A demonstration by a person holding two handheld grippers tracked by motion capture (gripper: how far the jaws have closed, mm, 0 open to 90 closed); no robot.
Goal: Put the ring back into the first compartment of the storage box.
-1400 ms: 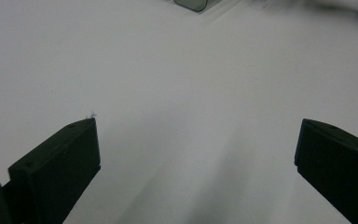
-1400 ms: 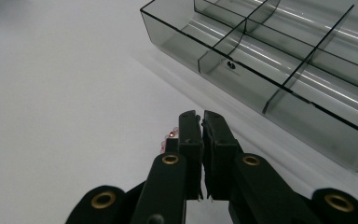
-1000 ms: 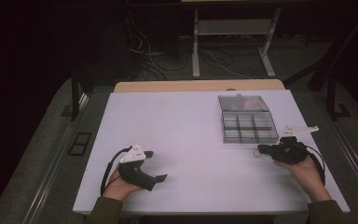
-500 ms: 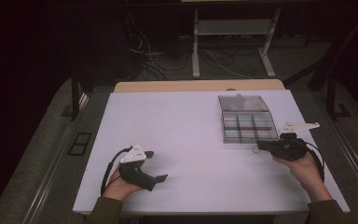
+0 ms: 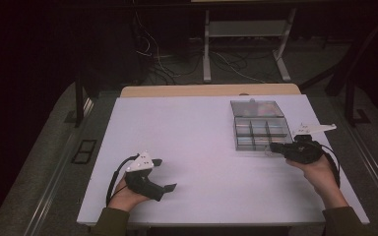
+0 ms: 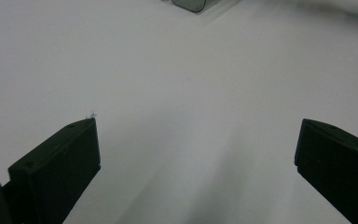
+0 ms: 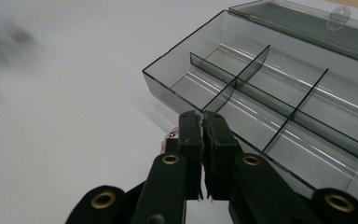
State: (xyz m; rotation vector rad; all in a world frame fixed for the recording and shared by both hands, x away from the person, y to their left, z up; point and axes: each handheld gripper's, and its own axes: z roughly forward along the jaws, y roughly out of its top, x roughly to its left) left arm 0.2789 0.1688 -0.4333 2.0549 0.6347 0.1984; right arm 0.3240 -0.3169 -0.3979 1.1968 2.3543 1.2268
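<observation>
A clear plastic box with several compartments stands open on the right half of the white table, its lid laid back behind it. My right gripper lies at the box's near edge with its jaws pressed together. In the right gripper view the shut tips point at the front wall of the box. A tiny pinkish thing peeks out beside them, and I cannot tell whether it is held. My left gripper rests at the front left, its jaws wide apart over bare table.
A corner of the box appears far off in the left gripper view. A wooden strip borders the table's far edge. Behind it are a white metal stand and loose cables on dark floor.
My right gripper has crept a little away from the person, up to the box's near edge. The left gripper has stayed where it was.
</observation>
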